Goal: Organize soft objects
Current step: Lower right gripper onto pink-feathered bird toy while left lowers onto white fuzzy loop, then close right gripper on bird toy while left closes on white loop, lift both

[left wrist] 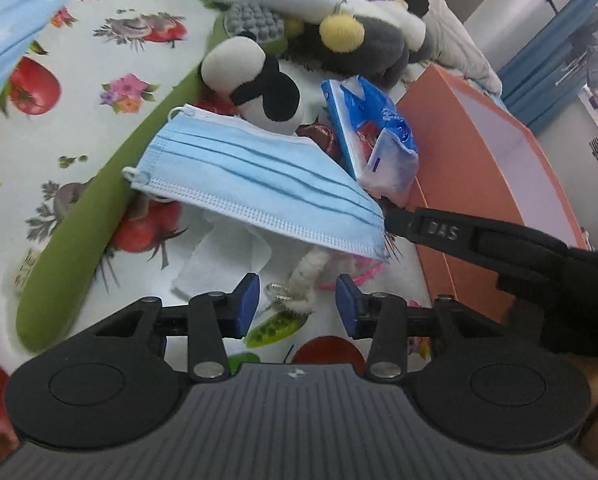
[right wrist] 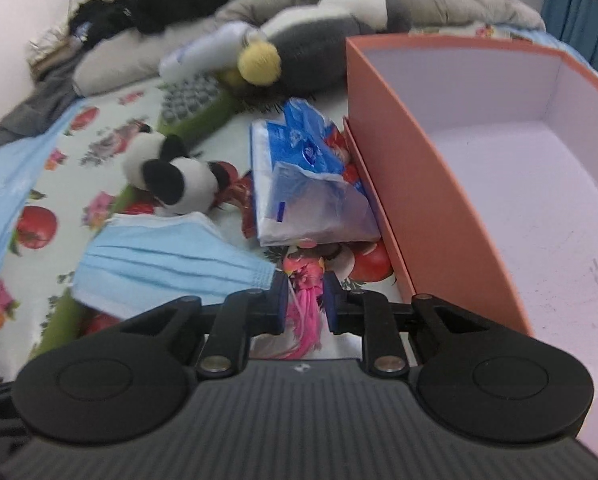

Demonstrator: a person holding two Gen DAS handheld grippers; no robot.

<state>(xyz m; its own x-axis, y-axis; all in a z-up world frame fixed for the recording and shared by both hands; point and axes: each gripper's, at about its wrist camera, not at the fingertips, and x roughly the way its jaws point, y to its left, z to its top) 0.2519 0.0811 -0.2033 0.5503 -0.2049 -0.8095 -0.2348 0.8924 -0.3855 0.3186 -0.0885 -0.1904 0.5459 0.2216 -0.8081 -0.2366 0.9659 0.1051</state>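
On the fruit-print bedsheet (left wrist: 99,40), just left of the empty orange box (right wrist: 439,200), the blue face mask (left wrist: 259,184) lies draped over a small pile w/ a panda plush (left wrist: 259,88) and a tissue pack (right wrist: 299,168) close by. It looks light, floppy, prob slippery when bunched, so best taken at a stiff pleated end hem. Left gripper (left wrist: 297,304) jaws part-open on nothing; right gripper (right wrist: 305,300) jaws narrow, pink tassel (right wrist: 307,320) between them, can't tell if pinched.

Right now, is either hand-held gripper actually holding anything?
Neither. The left hand-held gripper brackets a white fuzzy cord; the right hand-held gripper brackets pink tassels, pads apart.
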